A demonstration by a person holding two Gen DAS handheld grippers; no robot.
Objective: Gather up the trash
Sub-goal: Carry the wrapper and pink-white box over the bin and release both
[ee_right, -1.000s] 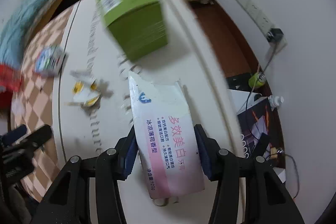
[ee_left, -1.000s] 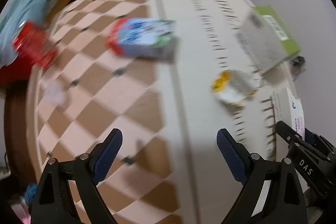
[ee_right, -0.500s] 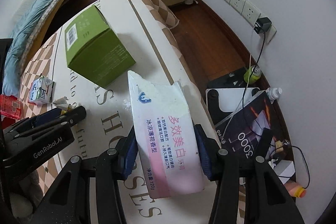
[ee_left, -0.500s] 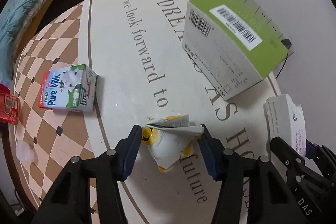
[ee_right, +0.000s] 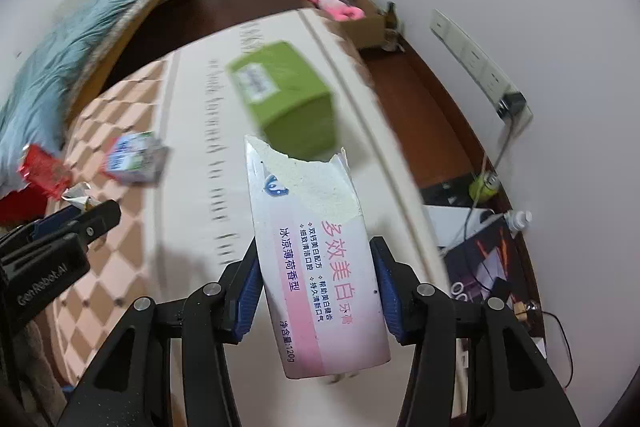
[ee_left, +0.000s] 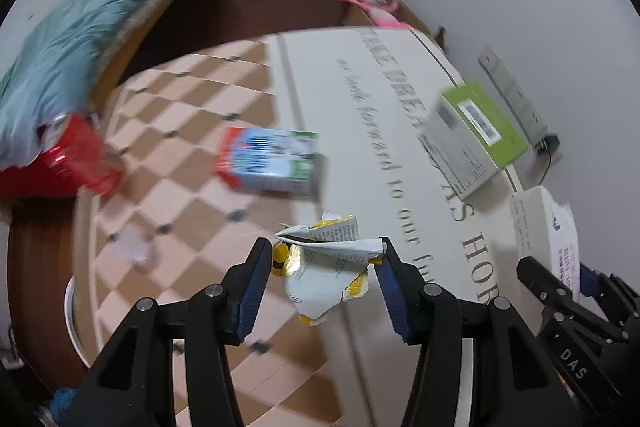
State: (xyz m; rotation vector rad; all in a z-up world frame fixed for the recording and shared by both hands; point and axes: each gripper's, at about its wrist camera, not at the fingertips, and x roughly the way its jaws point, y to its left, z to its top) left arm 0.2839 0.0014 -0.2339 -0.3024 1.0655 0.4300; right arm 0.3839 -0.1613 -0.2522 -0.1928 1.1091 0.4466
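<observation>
Crumpled yellow-and-white wrapper [ee_left: 326, 267]: pinched between the fingers of my left gripper [ee_left: 324, 273], lifted above the table [ee_left: 360, 155]. Torn toothpaste box [ee_right: 316, 259]: clamped in my right gripper [ee_right: 316, 291], also off the table. On the table: milk carton [ee_left: 268, 163] lying on its side; green box [ee_right: 284, 95] well beyond it; red packet [ee_left: 82, 155] at the far left edge.

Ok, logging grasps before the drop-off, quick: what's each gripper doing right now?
Left gripper: closed on the crumpled yellow-and-white carton, lifted off the table.
Right gripper: closed on the torn toothpaste box.
</observation>
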